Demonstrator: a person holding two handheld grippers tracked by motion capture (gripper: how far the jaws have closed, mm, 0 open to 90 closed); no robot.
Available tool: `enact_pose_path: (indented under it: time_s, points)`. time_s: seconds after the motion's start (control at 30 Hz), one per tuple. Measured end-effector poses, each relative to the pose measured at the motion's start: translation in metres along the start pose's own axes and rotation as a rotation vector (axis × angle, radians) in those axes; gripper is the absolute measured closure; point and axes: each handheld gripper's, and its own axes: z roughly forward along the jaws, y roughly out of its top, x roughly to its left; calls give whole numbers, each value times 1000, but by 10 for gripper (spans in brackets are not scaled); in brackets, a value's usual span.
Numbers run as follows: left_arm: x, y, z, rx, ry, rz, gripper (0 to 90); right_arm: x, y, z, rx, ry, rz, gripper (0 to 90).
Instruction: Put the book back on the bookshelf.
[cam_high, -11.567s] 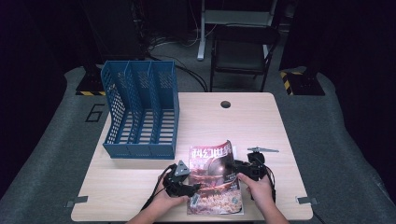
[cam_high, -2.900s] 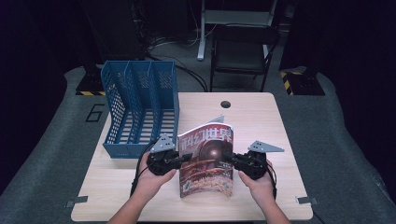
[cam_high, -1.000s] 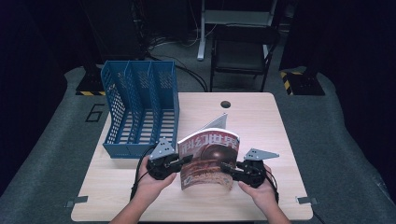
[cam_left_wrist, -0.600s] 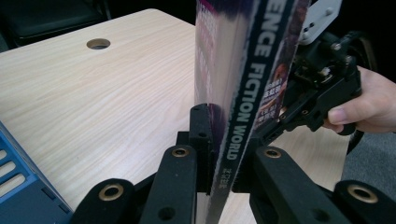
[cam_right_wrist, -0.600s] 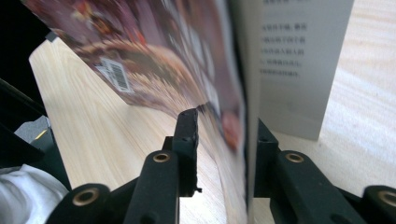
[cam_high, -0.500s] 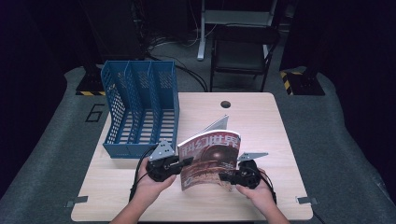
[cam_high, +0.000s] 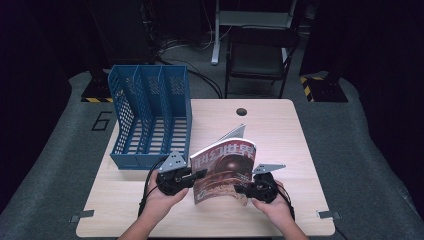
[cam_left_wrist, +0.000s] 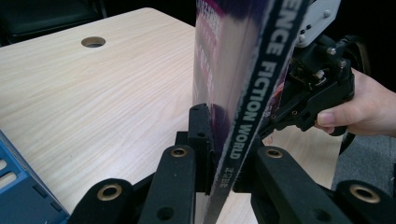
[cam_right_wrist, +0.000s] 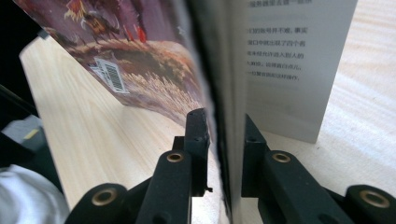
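Blue file rack (cam_high: 150, 117): standing on table (cam_high: 280, 130), just beyond left gripper.
Left gripper (cam_high: 196, 176): jaws closing tight on magazine (cam_high: 225, 170) spine edge, spine sitting between both pads.
Magazine: standing raised off table, tilting, spanning between both grippers.
Right gripper (cam_high: 242, 189): jaws pinching magazine's page edge, cover outside one pad, loose page fanning beyond other.

Each black tool (cam_high: 184, 176) has brass-ringed screws, a grey triangular plate, and a black cable.
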Motion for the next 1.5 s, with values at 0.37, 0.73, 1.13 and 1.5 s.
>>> enact_pose_path:
  time_s: [0.37, 0.73, 1.13, 1.5]
  points:
    - [-2, -1, 0, 9, -12, -22, 814, 6, 0, 0, 2, -19, -1, 802]
    - [-7, 1, -1, 27, -30, 6, 826, 12, 3, 3, -50, -87, -71, 844]
    - [-10, 4, -4, 44, -26, 25, 828, 15, 7, 5, -83, -110, -37, 846]
    - [-13, 4, -3, 43, -6, 48, 825, 14, 10, 9, -106, -116, -38, 839]
